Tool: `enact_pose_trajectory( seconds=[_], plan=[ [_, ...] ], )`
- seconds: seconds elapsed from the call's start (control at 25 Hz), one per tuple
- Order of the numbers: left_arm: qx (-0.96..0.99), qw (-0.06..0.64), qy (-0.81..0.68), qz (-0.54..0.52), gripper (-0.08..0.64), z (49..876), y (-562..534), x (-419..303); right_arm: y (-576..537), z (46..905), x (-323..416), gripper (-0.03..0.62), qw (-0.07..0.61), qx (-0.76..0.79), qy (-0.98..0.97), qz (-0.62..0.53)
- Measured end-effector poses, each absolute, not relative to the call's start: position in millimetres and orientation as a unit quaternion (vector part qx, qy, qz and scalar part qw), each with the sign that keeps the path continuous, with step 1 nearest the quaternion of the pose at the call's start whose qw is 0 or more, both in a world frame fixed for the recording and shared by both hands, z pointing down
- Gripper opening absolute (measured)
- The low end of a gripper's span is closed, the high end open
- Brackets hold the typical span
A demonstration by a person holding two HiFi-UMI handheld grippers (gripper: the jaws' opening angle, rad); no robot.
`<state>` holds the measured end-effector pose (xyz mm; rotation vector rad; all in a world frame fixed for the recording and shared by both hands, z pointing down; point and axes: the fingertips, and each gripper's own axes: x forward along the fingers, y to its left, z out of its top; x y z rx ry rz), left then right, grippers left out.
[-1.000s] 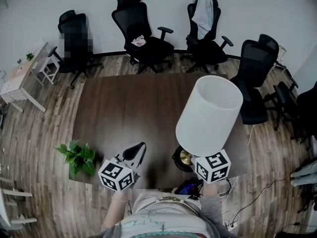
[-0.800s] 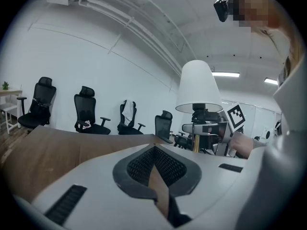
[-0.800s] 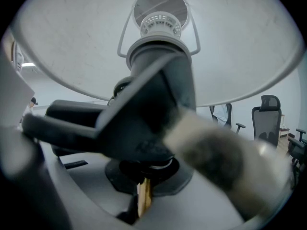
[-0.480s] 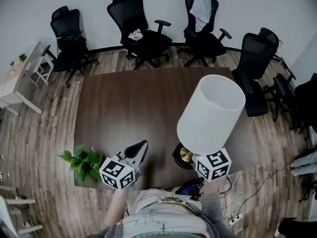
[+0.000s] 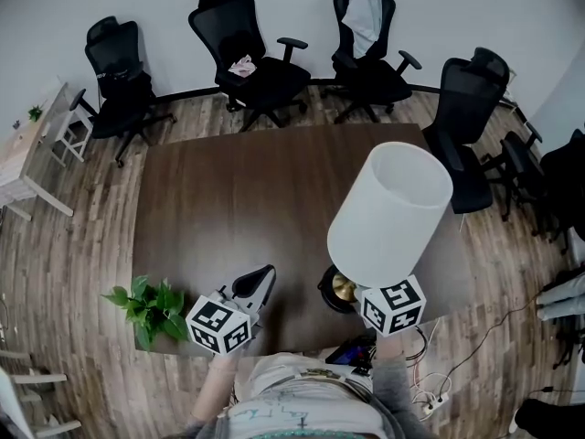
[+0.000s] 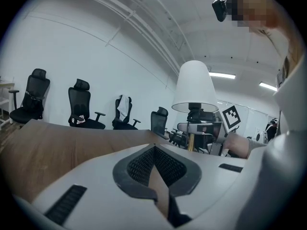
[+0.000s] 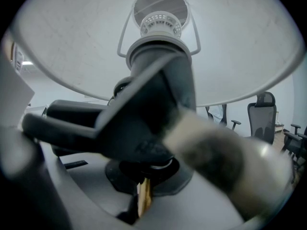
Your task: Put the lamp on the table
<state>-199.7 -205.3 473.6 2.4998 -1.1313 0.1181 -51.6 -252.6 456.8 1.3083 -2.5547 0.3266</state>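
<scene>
Dark brown wooden surface carries the tall lamp with white drum shade and brass stem. Its black base stands near the front edge, unmoved over the last second, so placement looks complete and release is pending. Right tongs pinch the stem beneath the shade; left tongs are pressed together, empty.

Head camera looked steeply down over the table; both gripper cameras, low, shared the lamp at five o'clock.

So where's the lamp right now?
Head view, right side: the lamp is at the near edge of the table, its stem in the right gripper, the left gripper beside it.
</scene>
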Motion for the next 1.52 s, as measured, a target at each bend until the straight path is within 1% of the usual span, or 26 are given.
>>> enact_pose_trajectory(
  seconds=[0.36, 0.6, 0.96, 1.52],
  plan=[
    [0.881, 0.202, -0.423, 0.055, 0.012, 484, -207, -172, -269, 471, -37, 0.017, 0.138, 0.430, -0.885, 0.115],
    [0.886, 0.209, -0.409, 0.062, 0.012, 490, -208, -162, -277, 485, -39, 0.017, 0.144, 0.427, -0.885, 0.119],
    [0.889, 0.209, -0.399, 0.079, 0.012, 495, -204, -161, -279, 502, -47, 0.017, 0.144, 0.421, -0.885, 0.133],
    [0.883, 0.226, -0.400, 0.093, 0.011, 508, -199, -168, -281, 530, -64, 0.017, 0.163, 0.407, -0.887, 0.146]
  ],
)
